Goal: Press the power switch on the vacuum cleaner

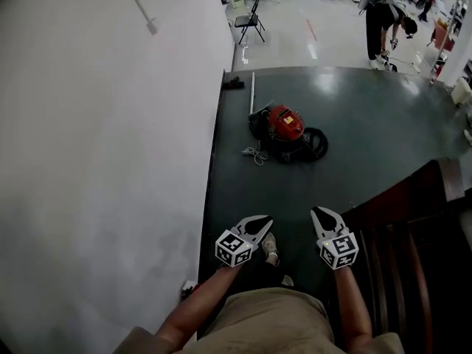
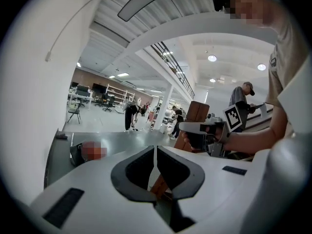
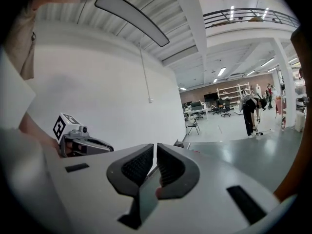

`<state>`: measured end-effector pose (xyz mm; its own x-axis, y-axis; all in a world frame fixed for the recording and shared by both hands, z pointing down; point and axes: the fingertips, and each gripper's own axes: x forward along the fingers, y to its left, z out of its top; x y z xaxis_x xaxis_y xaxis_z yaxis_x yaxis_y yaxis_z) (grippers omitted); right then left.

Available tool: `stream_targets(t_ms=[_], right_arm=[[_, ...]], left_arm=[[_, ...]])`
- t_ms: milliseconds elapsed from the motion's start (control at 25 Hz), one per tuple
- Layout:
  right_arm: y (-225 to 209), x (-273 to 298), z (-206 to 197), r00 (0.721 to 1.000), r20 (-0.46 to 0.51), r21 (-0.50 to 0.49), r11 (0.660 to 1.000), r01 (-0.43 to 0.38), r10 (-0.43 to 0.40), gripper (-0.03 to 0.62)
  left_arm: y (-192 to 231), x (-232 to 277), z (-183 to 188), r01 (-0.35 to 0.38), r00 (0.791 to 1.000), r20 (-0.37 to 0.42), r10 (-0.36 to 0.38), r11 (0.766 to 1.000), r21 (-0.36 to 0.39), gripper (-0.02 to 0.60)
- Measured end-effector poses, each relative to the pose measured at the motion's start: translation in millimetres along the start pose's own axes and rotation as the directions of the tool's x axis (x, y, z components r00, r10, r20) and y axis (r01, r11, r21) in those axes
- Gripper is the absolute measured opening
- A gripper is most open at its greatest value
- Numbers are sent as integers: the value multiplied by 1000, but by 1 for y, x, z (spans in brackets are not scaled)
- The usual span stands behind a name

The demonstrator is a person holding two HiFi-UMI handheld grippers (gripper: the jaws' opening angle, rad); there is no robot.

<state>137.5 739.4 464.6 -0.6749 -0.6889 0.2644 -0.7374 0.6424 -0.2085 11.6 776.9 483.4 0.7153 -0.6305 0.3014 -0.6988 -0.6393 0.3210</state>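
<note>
No legible text on any of my feeds. The vacuum cleaner [image 1: 285,122] has a yellow label [image 1: 288,113] on its red top, too small to read. The marker cubes [image 1: 233,248] on my left gripper [image 1: 259,220] and right gripper [image 1: 319,212] show only black-and-white square codes, no letters or numbers.

Bright ceiling lights, floor glare, dim head view, strong fisheye edges.
</note>
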Motion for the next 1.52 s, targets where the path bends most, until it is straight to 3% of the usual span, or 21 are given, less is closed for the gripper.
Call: stream_targets(t_ms=[320, 680, 920, 1160, 1320, 1520], right_arm=[[-50, 80, 26, 997, -35, -15, 997, 72, -73, 15], [-88, 141, 56, 996, -8, 8, 996, 87, -87, 12], [-128, 162, 68, 995, -6, 64, 993, 101, -101, 11], [-188, 200, 58, 995, -59, 115, 989, 92, -86, 9], [-229, 217, 74, 992, -104, 102, 992, 76, -66, 9], [-266, 252, 91, 994, -103, 70, 997, 34, -27, 9]], left_arm=[[79, 48, 46, 42, 999, -23, -41, 999, 10, 6], [153, 90, 85, 58, 998, -1, -58, 998, 14, 6], [178, 131, 108, 85, 996, -3, -85, 996, 24, 5], [214, 193, 127, 69, 996, -53, -68, 998, 16, 5], [208, 234, 162, 82, 995, -52, -80, 996, 29, 5], [234, 277, 185, 45, 998, -37, -44, 998, 32, 5]])
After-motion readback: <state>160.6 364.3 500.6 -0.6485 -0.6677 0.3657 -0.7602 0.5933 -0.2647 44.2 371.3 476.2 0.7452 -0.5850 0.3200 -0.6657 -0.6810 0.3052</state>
